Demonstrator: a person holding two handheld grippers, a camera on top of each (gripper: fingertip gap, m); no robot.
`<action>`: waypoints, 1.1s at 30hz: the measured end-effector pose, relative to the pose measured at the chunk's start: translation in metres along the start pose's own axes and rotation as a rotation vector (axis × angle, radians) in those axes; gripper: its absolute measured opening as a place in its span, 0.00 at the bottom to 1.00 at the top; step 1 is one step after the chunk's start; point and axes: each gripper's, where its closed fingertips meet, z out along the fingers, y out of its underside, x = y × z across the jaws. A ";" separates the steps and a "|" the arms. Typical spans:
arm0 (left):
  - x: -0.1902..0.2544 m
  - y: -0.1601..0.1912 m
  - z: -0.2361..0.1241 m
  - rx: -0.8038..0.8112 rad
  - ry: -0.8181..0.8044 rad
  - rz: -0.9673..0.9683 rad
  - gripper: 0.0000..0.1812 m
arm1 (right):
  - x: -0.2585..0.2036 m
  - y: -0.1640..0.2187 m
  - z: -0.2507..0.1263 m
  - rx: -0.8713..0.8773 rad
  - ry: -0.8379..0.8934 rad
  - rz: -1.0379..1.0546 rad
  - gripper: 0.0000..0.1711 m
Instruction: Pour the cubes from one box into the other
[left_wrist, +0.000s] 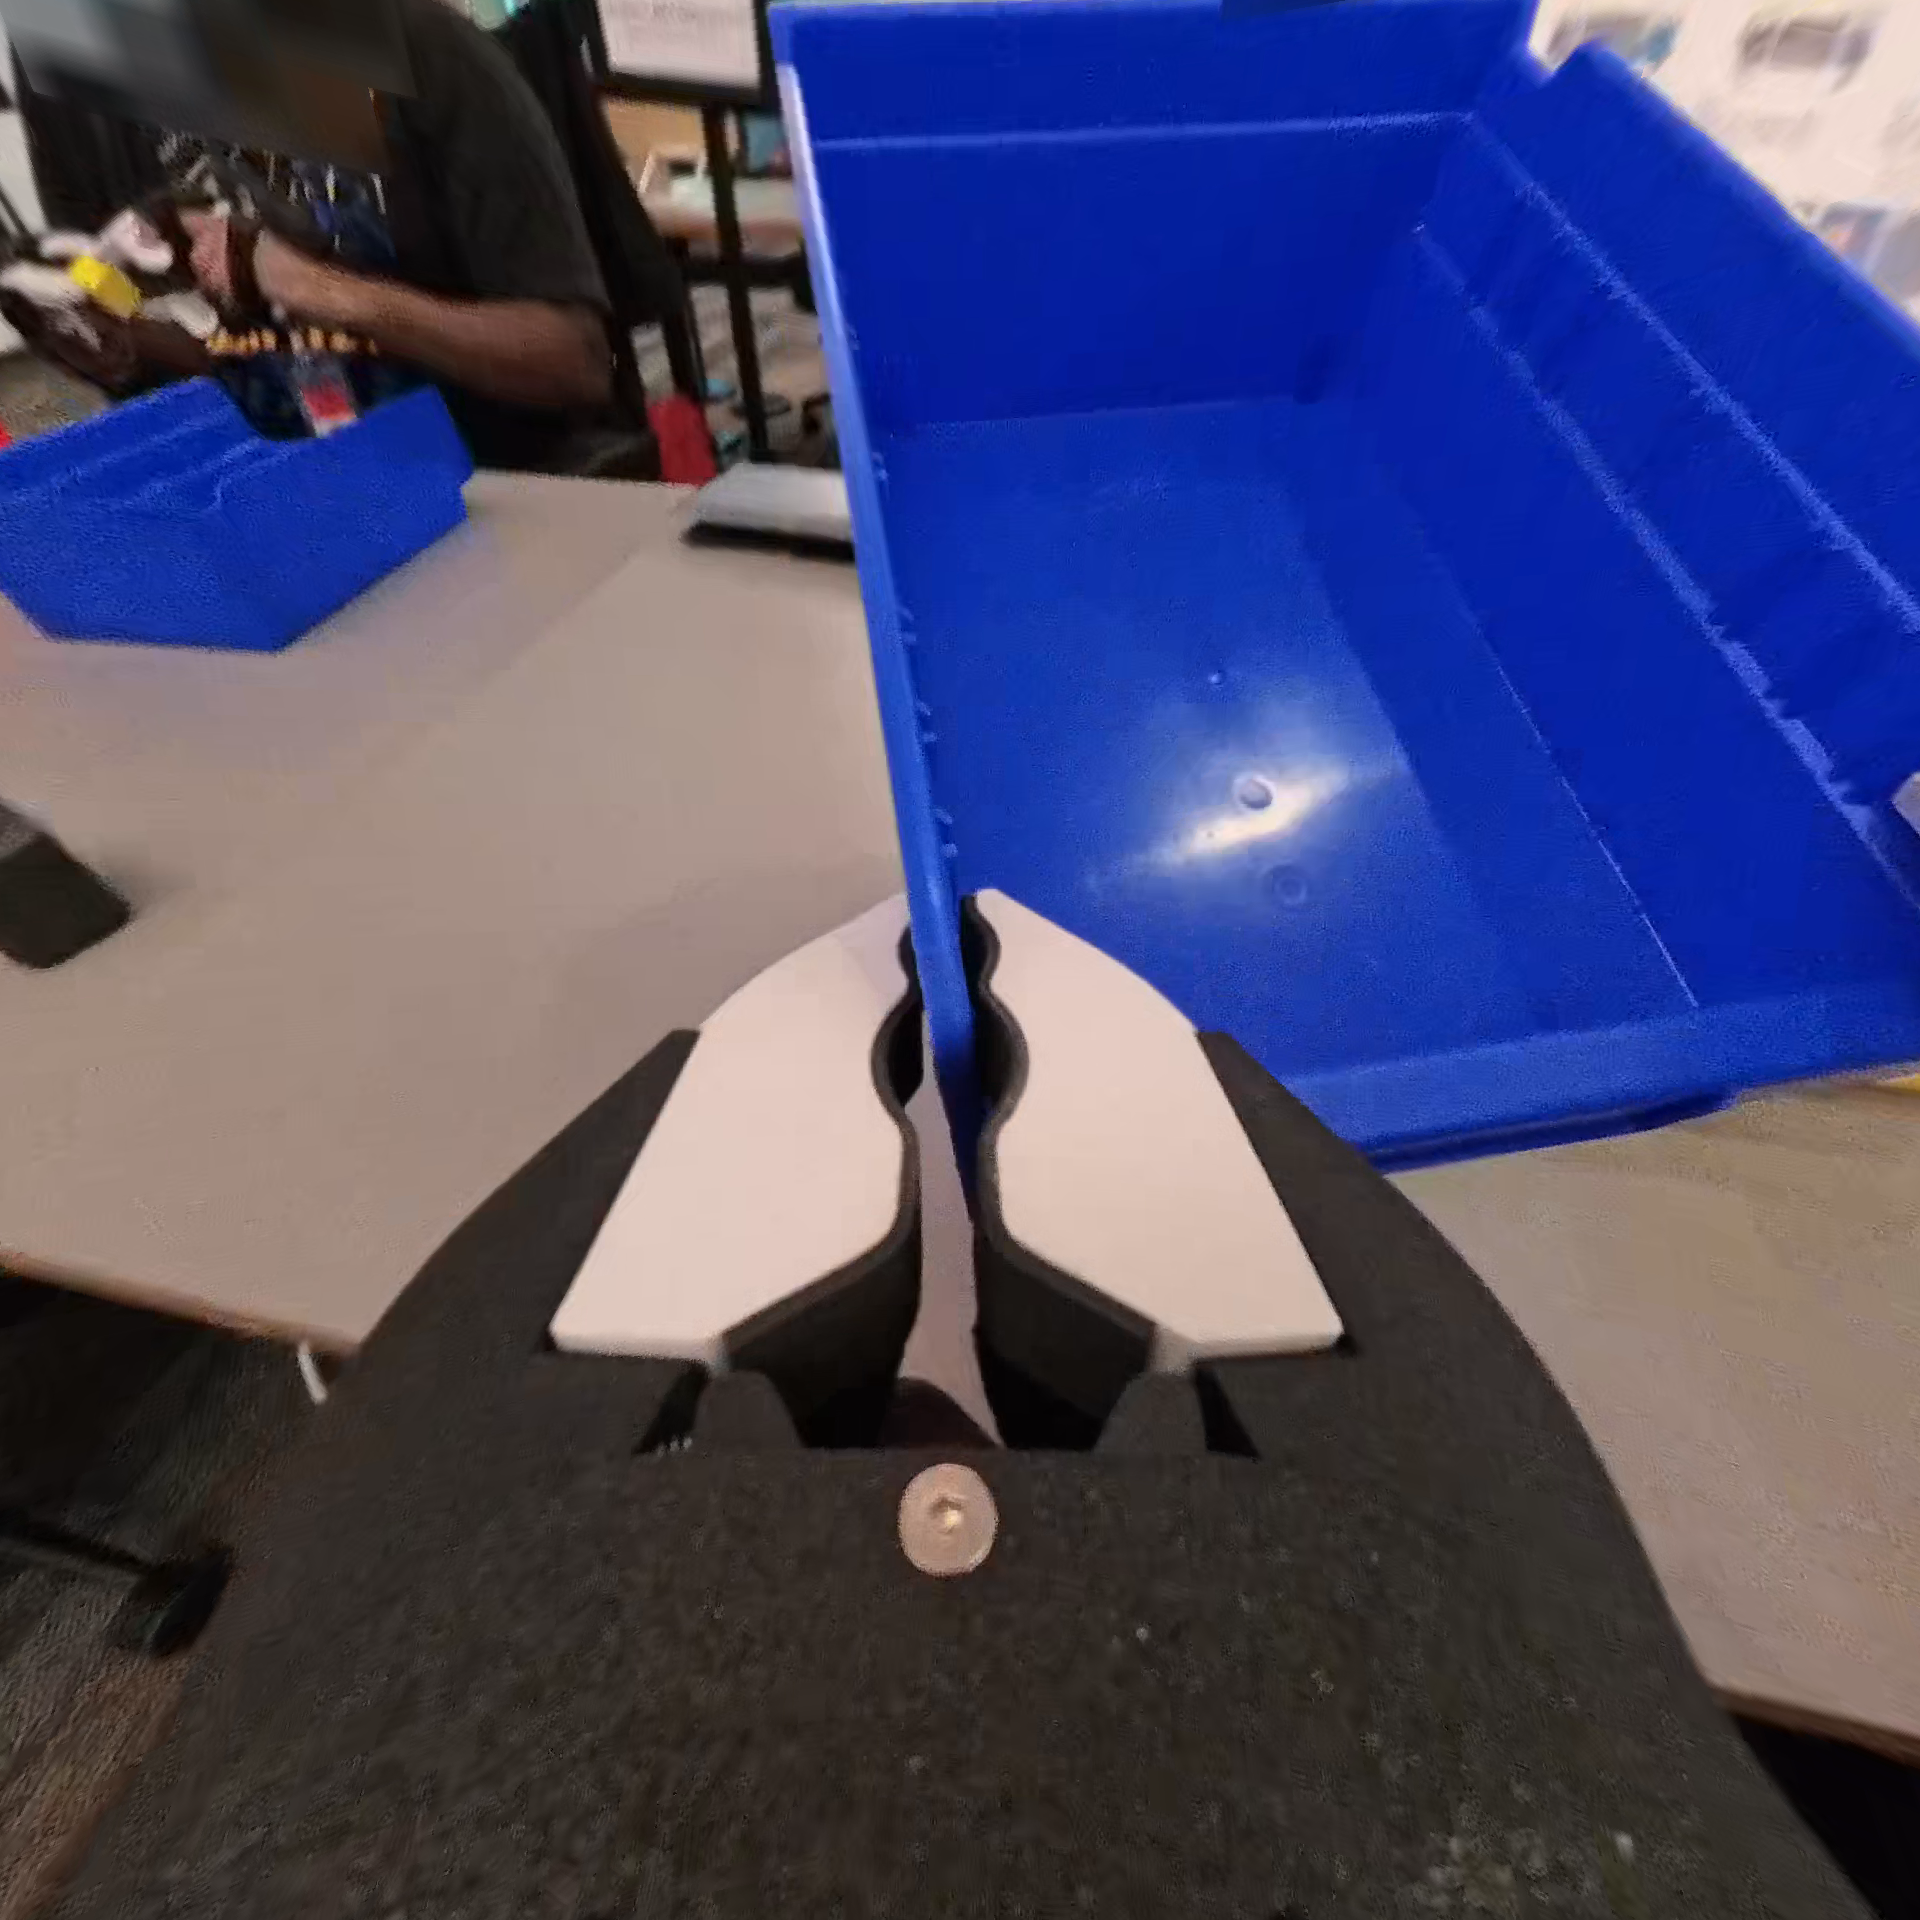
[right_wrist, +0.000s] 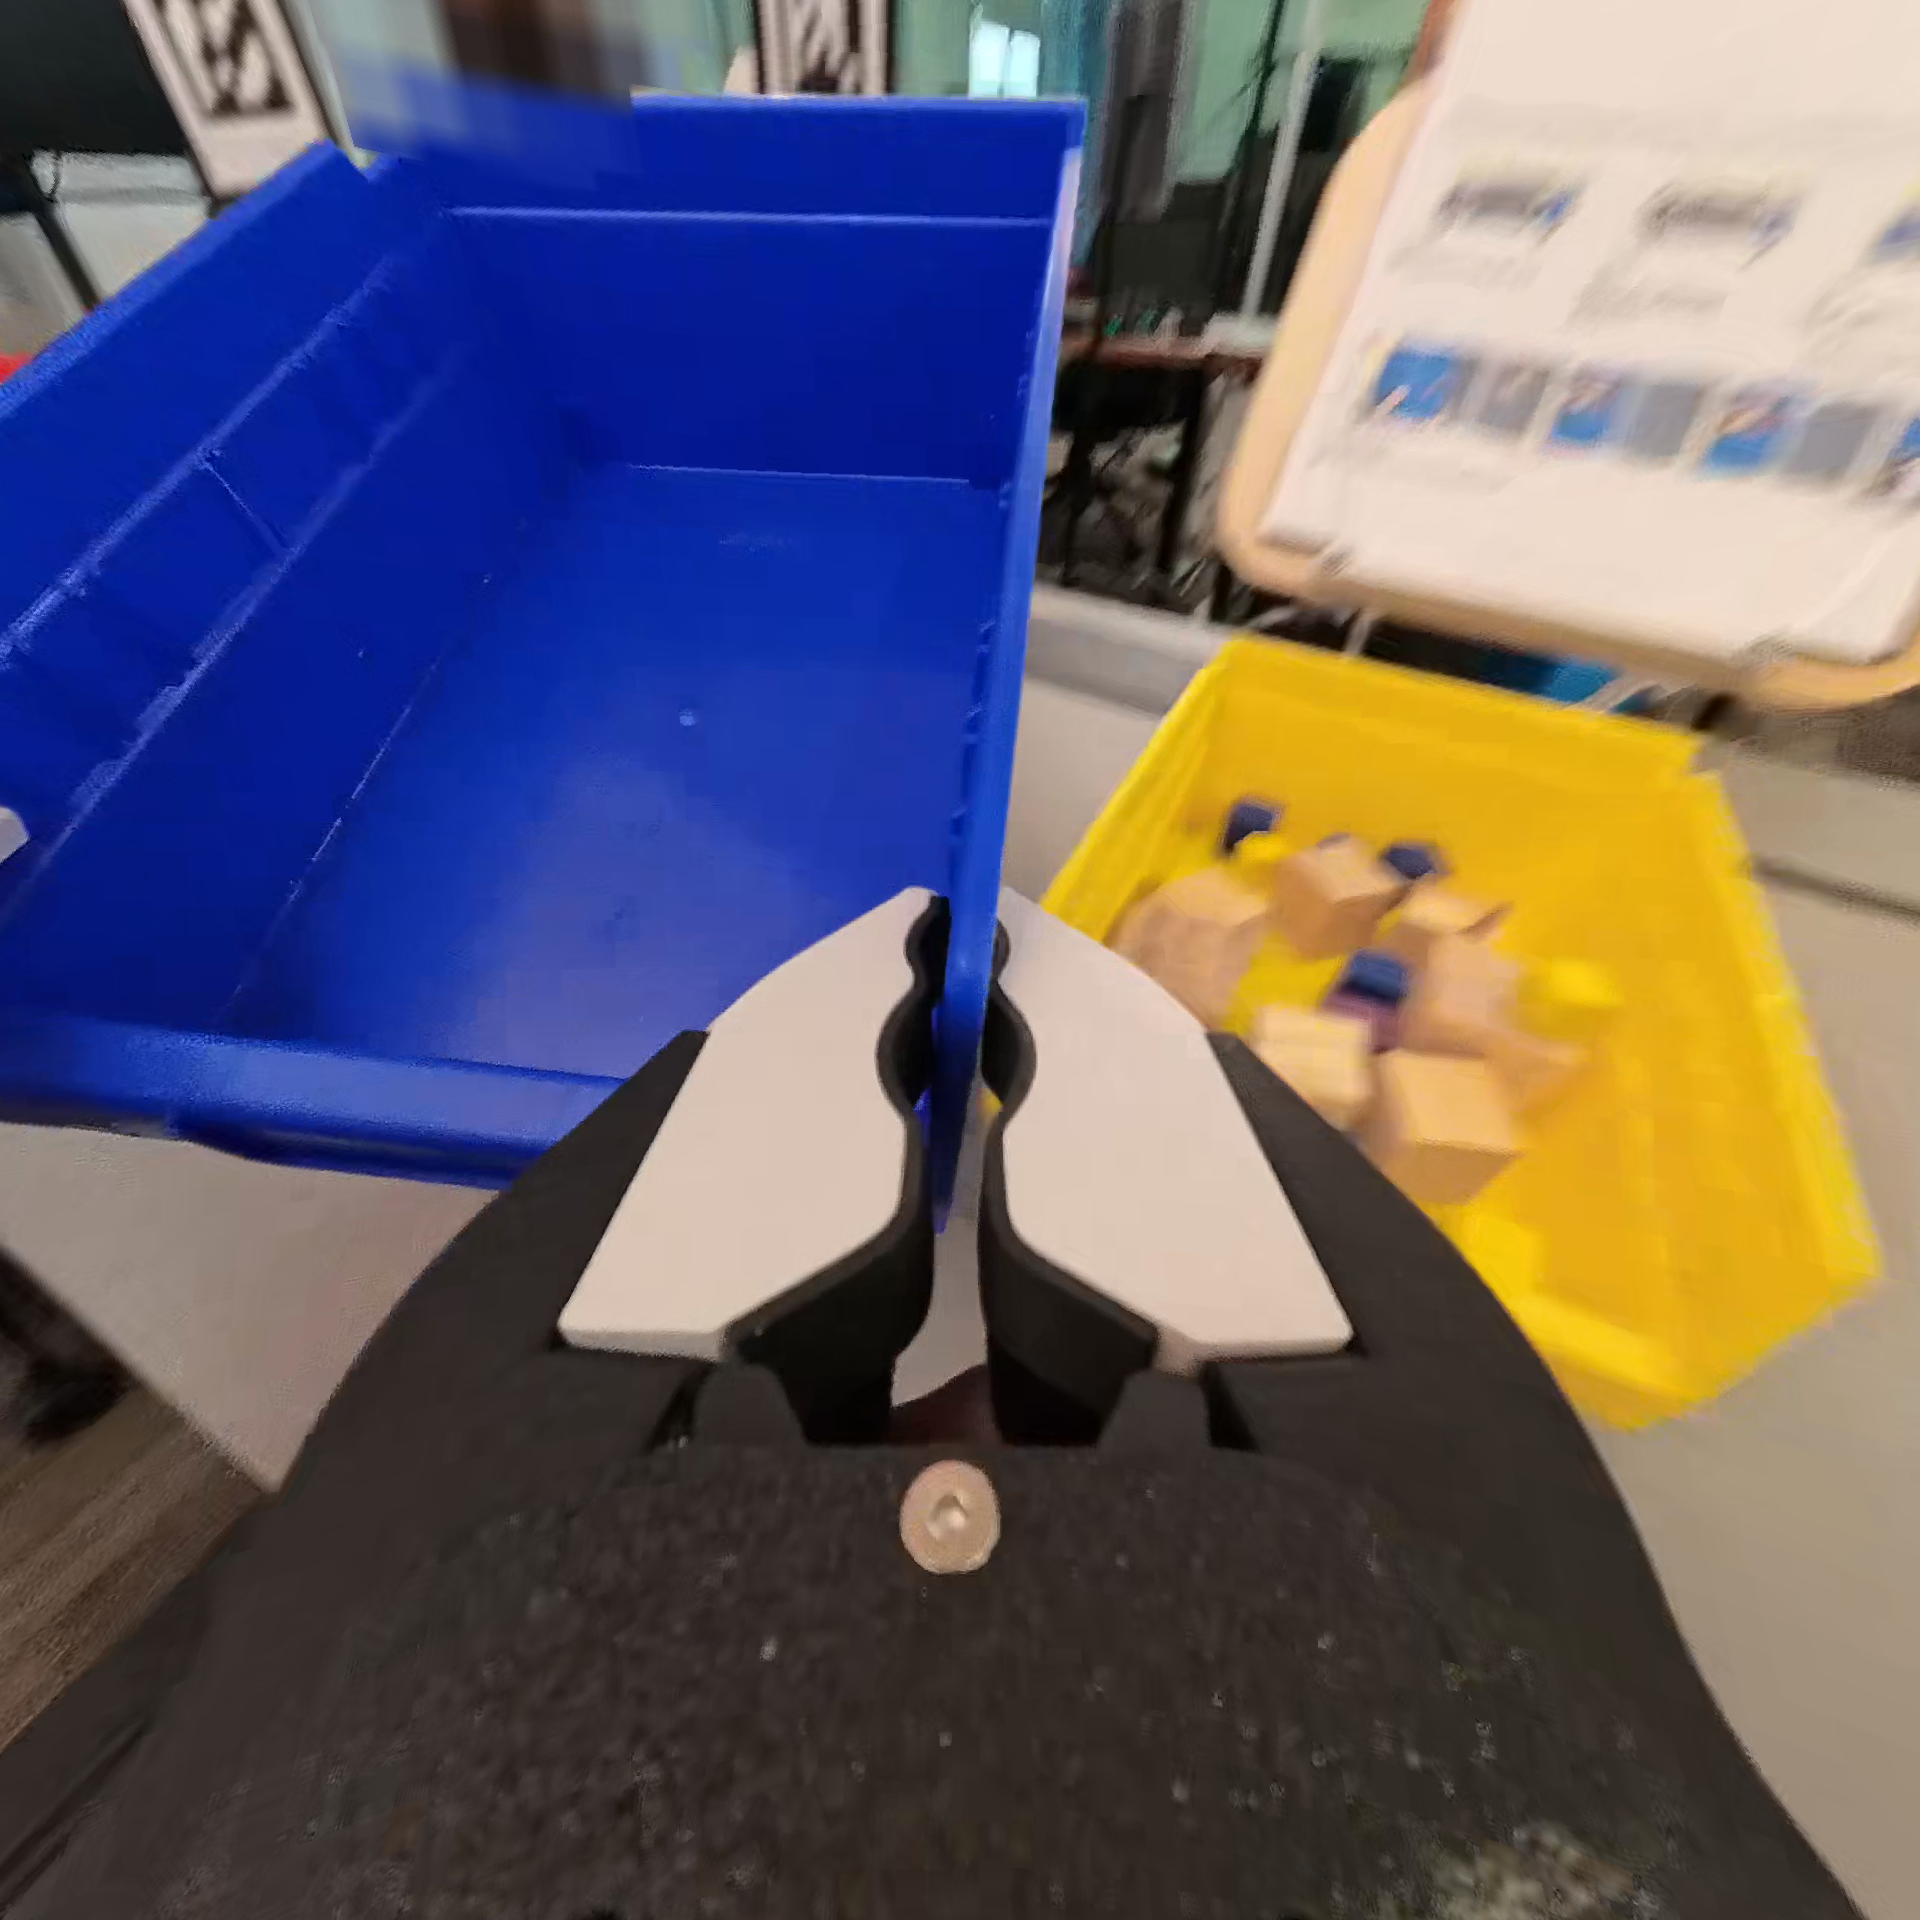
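Both tongs, left gripper (left_wrist: 943, 935) and right gripper (right_wrist: 961, 925), clamp the empty blue box (left_wrist: 1299, 727) above a grey table (left_wrist: 416, 831). A yellow box (right_wrist: 1714, 1039) of blurred cubes (right_wrist: 1340, 894) sits beside; a second blue bin (left_wrist: 208, 530) stands beyond, the poster board (right_wrist: 1621, 364) behind is unreadable.

Robotics lab or shared office workspace. Grey worktable (left_wrist: 416, 831), carpet floor below. Black-white fiducial marker boards (right_wrist: 234, 73) at 11 o'clock in right wrist view, poster board (right_wrist: 1621, 343) at 2 o'clock; seated person (left_wrist: 436, 260) at 11 o'clock, left wrist view.
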 end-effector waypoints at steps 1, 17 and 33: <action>0.019 -0.022 0.002 0.038 0.029 0.006 0.02 | 0.020 -0.020 -0.009 0.037 0.034 -0.004 0.02; 0.501 0.021 0.058 -0.156 0.478 0.108 0.02 | 0.462 0.072 -0.165 -0.201 0.515 0.171 0.01; 0.491 0.018 0.045 -0.106 0.765 0.103 0.18 | 0.503 0.109 -0.180 -0.142 0.509 0.304 0.08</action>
